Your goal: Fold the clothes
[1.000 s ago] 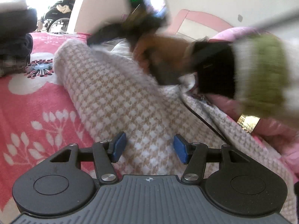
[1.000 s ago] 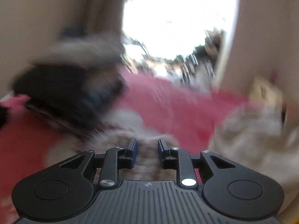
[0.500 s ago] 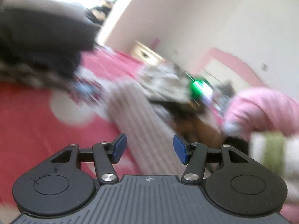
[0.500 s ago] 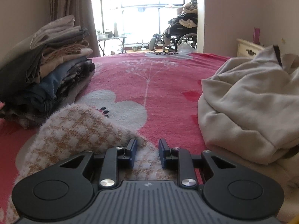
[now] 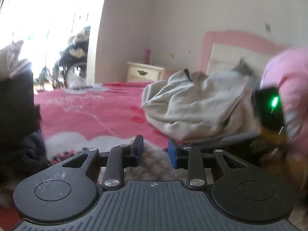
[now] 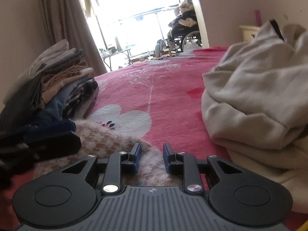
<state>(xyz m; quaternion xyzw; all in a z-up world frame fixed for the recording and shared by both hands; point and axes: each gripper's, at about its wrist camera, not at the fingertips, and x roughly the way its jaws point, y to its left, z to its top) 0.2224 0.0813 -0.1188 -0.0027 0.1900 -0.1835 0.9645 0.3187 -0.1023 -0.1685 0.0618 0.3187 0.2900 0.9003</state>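
Both grippers are hovering low over a checked garment (image 6: 107,138) that is lying on the pink blanket (image 6: 163,88). The right gripper (image 6: 151,157) is standing with its jaws apart, gripping nothing, the checked cloth showing in the gap and under its fingers. The left gripper (image 5: 155,151) is likewise standing open with the same fuzzy cloth (image 5: 154,159) showing between its blue pads, though that view is blurring. A stack of folded clothes (image 6: 50,88) is sitting on the blanket to the left, touching the checked garment's far edge. A crumpled cream sweatshirt (image 6: 256,88) is lying heaped to the right, near the right gripper. A wheelchair (image 6: 181,34) is standing in the bright doorway beyond the bed.
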